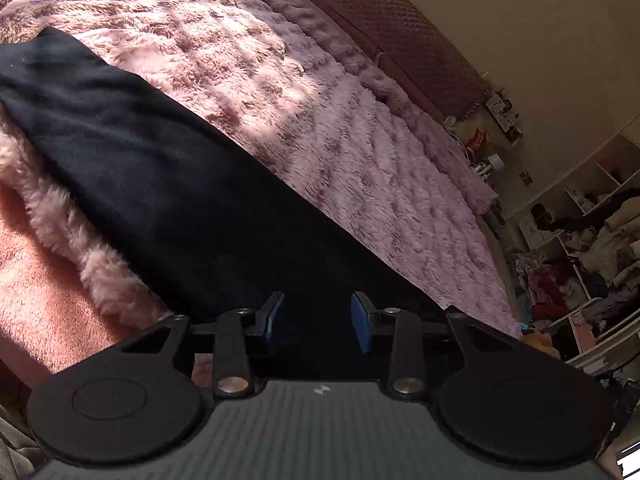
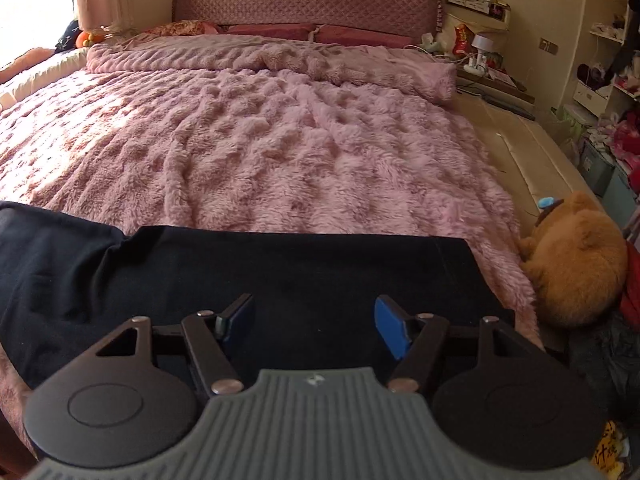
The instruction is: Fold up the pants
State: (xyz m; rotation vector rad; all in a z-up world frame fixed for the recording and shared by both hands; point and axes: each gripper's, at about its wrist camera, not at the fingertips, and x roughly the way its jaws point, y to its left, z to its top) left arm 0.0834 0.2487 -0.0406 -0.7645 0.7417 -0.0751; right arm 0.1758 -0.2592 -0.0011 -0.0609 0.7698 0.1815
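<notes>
Black pants (image 1: 152, 184) lie flat along the near edge of a bed with a fluffy pink blanket (image 1: 320, 120). In the left wrist view they stretch as a long band from far left to under my left gripper (image 1: 318, 322). That gripper is open, its blue pads apart just above the cloth, holding nothing. In the right wrist view the pants (image 2: 240, 276) lie across the bottom, one end at the right. My right gripper (image 2: 316, 320) is open above them, empty.
The pink blanket (image 2: 260, 140) covers the bed up to pillows and a quilted headboard (image 2: 308, 0). A brown plush toy (image 2: 576, 260) lies at the bed's right edge. A cluttered nightstand (image 2: 480, 56) and shelves (image 1: 580, 240) stand to the right.
</notes>
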